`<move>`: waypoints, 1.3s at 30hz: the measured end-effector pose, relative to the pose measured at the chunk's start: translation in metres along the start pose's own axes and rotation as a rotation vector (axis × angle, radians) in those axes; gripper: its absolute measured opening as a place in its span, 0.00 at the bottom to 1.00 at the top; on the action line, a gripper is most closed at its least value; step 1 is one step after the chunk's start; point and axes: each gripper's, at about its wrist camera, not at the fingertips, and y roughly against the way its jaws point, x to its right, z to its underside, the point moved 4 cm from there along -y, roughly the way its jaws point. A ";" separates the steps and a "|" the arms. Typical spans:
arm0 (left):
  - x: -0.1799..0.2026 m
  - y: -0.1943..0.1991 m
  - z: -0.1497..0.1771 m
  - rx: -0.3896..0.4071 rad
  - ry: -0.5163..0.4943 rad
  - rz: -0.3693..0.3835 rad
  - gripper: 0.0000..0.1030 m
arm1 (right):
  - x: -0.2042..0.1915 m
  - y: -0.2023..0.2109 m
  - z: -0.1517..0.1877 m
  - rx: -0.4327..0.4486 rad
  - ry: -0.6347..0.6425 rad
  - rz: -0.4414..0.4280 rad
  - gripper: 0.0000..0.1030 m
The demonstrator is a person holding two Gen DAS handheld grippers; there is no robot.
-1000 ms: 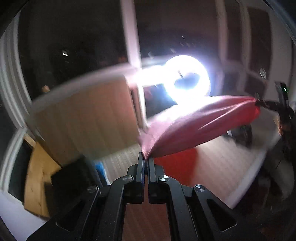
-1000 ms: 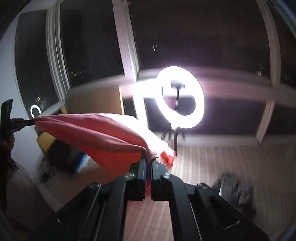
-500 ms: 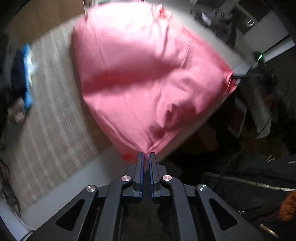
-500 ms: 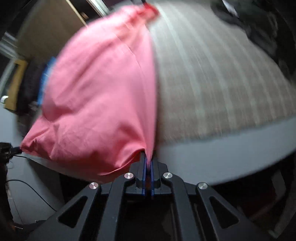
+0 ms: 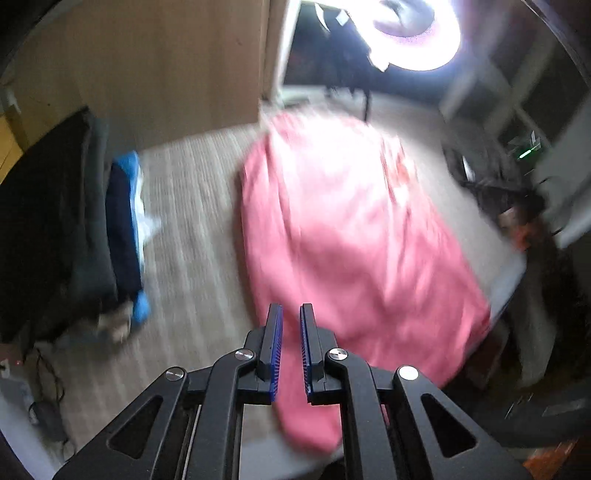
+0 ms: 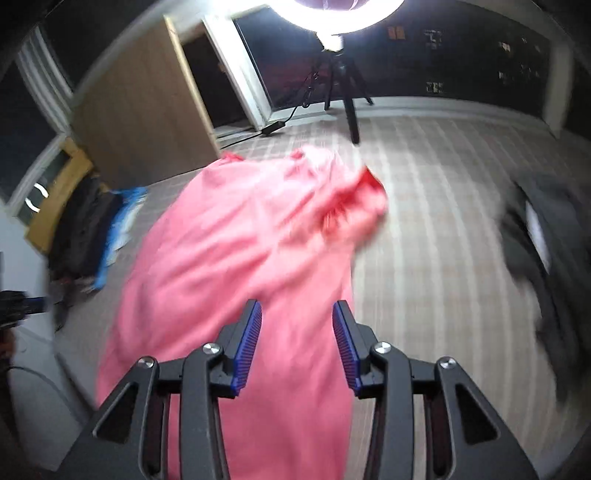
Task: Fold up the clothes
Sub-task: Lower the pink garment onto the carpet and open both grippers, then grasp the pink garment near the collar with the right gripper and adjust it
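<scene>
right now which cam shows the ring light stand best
The right wrist view: the black tripod stand shows its legs on the striped surface under the ring light. The left wrist view gives only glare and a blurred dark leg.

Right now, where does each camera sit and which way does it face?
Left wrist: rides the left claw, aimed steeply down at the pink garment on the striped surface; its jaws are opening, nothing pinched.
Right wrist: rides the right claw, facing the garment and ring light; jaws opening wider.
Both show the garment, ring light and wooden panel.
</scene>
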 end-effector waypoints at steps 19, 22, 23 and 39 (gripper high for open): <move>-0.010 -0.052 -0.040 -0.037 0.145 -0.073 0.13 | 0.068 -0.062 -0.076 -0.041 0.078 -0.023 0.03; 0.002 -0.073 -0.047 -0.076 0.113 -0.052 0.13 | 0.126 -0.047 -0.070 -0.033 0.001 0.146 0.06; 0.006 -0.080 -0.049 -0.089 0.102 -0.045 0.13 | 0.143 -0.052 -0.065 -0.074 -0.039 0.170 0.07; -0.007 -0.266 -0.187 -0.137 0.082 -0.024 0.35 | 0.168 -0.106 -0.059 -0.142 -0.155 0.082 0.43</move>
